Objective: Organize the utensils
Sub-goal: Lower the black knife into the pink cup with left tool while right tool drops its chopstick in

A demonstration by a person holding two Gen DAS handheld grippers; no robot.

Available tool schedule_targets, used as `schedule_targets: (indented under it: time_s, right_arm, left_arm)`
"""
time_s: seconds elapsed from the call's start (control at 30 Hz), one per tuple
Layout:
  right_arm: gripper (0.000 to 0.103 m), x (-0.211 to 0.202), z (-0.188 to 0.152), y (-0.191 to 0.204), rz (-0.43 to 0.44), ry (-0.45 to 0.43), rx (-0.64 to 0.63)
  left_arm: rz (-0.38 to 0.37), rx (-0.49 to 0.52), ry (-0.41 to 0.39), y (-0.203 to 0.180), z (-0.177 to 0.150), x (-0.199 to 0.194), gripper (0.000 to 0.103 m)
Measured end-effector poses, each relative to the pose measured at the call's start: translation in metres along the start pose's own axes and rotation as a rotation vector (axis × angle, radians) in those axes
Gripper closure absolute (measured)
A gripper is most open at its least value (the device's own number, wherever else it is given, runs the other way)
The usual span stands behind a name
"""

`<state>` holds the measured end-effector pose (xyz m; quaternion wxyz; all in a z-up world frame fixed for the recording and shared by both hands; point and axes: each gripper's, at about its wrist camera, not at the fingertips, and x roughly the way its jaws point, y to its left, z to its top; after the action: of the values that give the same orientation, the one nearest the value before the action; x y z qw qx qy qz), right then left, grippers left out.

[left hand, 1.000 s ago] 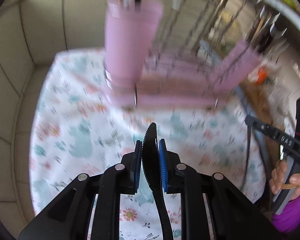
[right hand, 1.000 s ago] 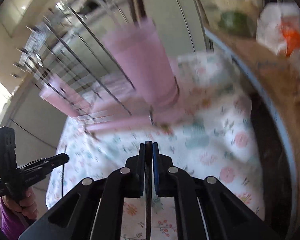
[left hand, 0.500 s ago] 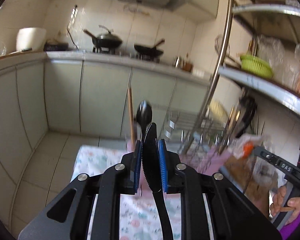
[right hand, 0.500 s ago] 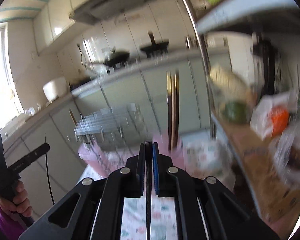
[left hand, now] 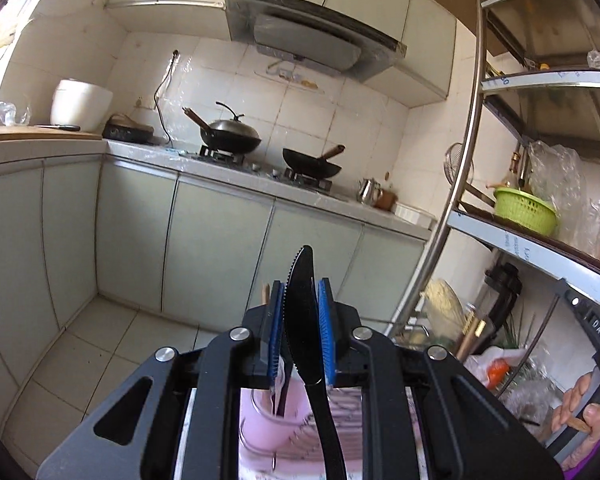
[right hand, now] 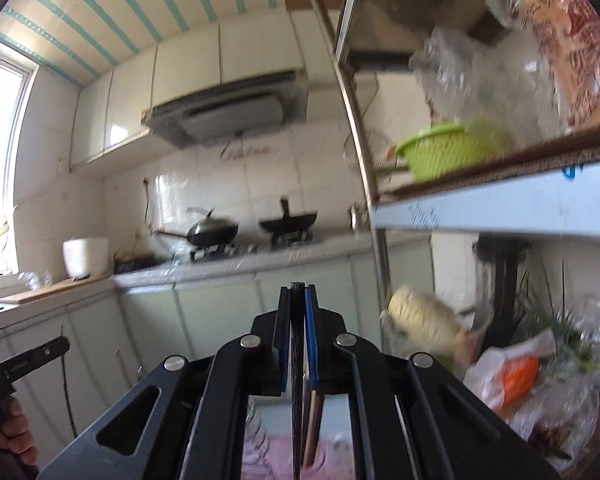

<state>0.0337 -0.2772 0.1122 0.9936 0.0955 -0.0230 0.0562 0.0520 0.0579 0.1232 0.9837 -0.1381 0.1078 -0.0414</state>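
My left gripper (left hand: pixel 300 292) is shut on a black serrated plastic knife (left hand: pixel 302 320) that stands upright between the blue pads, its tip above them. Below it a pink utensil cup (left hand: pixel 268 416) and the pink wire dish rack (left hand: pixel 340 440) show between the gripper arms. My right gripper (right hand: pixel 298 292) is shut on a thin black utensil (right hand: pixel 297 360) seen edge-on; which kind it is I cannot tell. The pink rack (right hand: pixel 276 456) shows low in the right wrist view. Both grippers are raised and look out across the kitchen.
A steel shelf unit (left hand: pixel 464 184) stands at the right with a green basket (left hand: pixel 524 210) and plastic bags. A counter with two woks (left hand: pixel 228 136) and a range hood (left hand: pixel 312 40) is across the room. The right gripper (left hand: pixel 592 340) shows at the right edge.
Both grippers have tilted up and risen: the views went from the pink rack and floral cloth to the kitchen wall. Each still holds its utensil.
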Motion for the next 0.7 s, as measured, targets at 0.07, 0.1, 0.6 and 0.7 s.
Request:
schedule_targets:
  time_s: [0.07, 0.1, 0.6, 0.7]
  right_arm:
    - [0.097, 0.008, 0.005, -0.004, -0.003, -0.032, 0.012]
    - [0.097, 0.013, 0.005, -0.005, -0.003, -0.036, 0.013]
    - [0.096, 0.074, -0.052, -0.012, 0.008, 0.113, 0.035]
    - [0.096, 0.077, -0.060, -0.014, 0.012, 0.132, 0.043]
  left_arm:
    - [0.012, -0.007, -0.015, 0.001, 0.002, 0.008, 0.087]
    - [0.014, -0.010, -0.018, 0.003, 0.001, 0.010, 0.087]
    - [0.122, 0.028, -0.146, 0.011, -0.012, 0.059, 0.087]
    - [0.151, 0.047, -0.170, 0.012, -0.021, 0.066, 0.087]
